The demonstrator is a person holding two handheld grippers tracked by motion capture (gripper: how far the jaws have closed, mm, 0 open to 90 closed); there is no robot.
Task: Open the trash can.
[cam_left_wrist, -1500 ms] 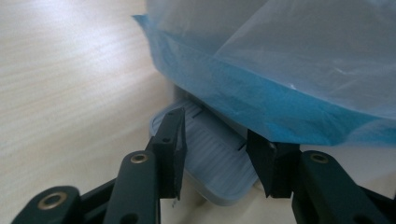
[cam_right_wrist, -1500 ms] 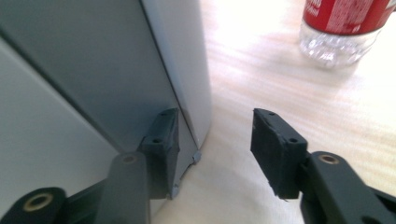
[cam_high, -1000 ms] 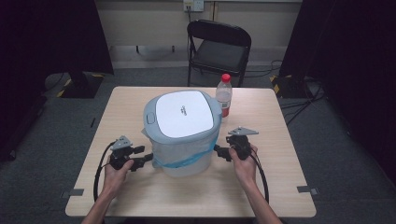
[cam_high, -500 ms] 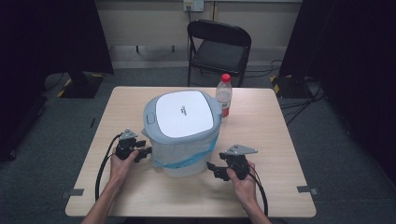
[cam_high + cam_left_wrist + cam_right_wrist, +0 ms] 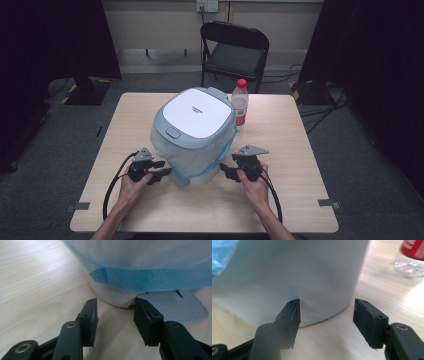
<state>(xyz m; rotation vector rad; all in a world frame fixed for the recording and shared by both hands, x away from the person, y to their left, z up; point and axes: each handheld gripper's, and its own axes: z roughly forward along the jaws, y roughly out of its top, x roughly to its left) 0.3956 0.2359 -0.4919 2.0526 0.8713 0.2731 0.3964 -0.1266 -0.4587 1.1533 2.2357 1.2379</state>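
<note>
Held left gripper (image 5: 159, 175) and right gripper (image 5: 226, 172) jaws apart, gripping nothing, low at near sides of lidded white bin (image 5: 192, 132) with blue-edged liner (image 5: 150, 280) mid-table (image 5: 300, 200), bottle (image 5: 240, 102) just beyond, chair (image 5: 235, 50) farthest.

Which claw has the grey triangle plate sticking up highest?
The right claw. In the high view its grey three-cornered plate stands clear above the hand, while the left claw carries a smaller, lower one beside the bin.
</note>
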